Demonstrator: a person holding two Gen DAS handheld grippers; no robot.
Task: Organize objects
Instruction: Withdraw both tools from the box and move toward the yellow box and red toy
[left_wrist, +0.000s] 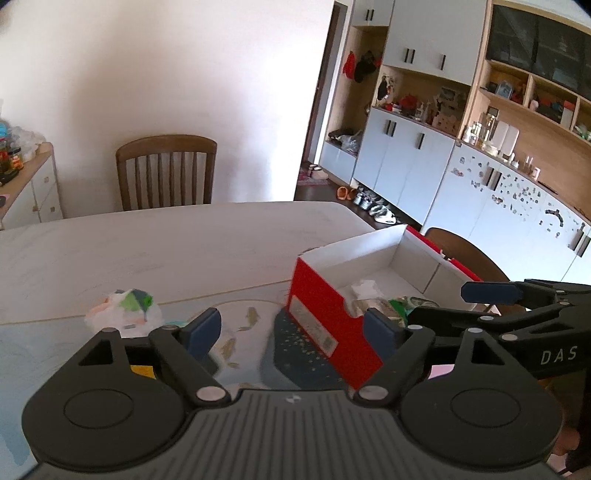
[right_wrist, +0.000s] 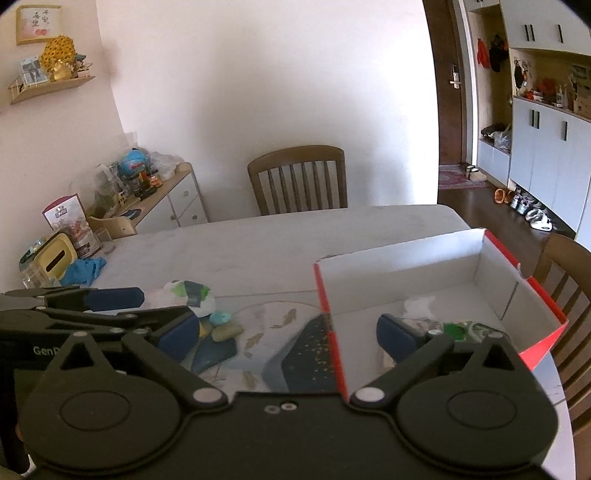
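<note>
An open cardboard box (left_wrist: 325, 306), red outside and white inside, stands on the table at the right; white tissue (left_wrist: 364, 288) and a green packet (left_wrist: 400, 304) lie in it. My left gripper (left_wrist: 291, 330) is open, low over the mat, with the box's near corner showing between its fingers, untouched. My right gripper (right_wrist: 288, 334) is open wide, straddling the box's (right_wrist: 424, 280) red near wall without touching it. A crumpled white and green wrapper (left_wrist: 123, 308) lies left of the box. A small blue lump (right_wrist: 220, 317), a yellowish piece (right_wrist: 226, 332) and a dark blue card (right_wrist: 218, 350) lie near it.
A fish-patterned mat (right_wrist: 273, 325) covers the near part of the white table (left_wrist: 184, 240). One wooden chair (left_wrist: 166, 170) stands at the far side, another (right_wrist: 569, 266) behind the box. Blue gloves (right_wrist: 86, 269) and jars crowd the table's left end beside a sideboard (right_wrist: 166, 199).
</note>
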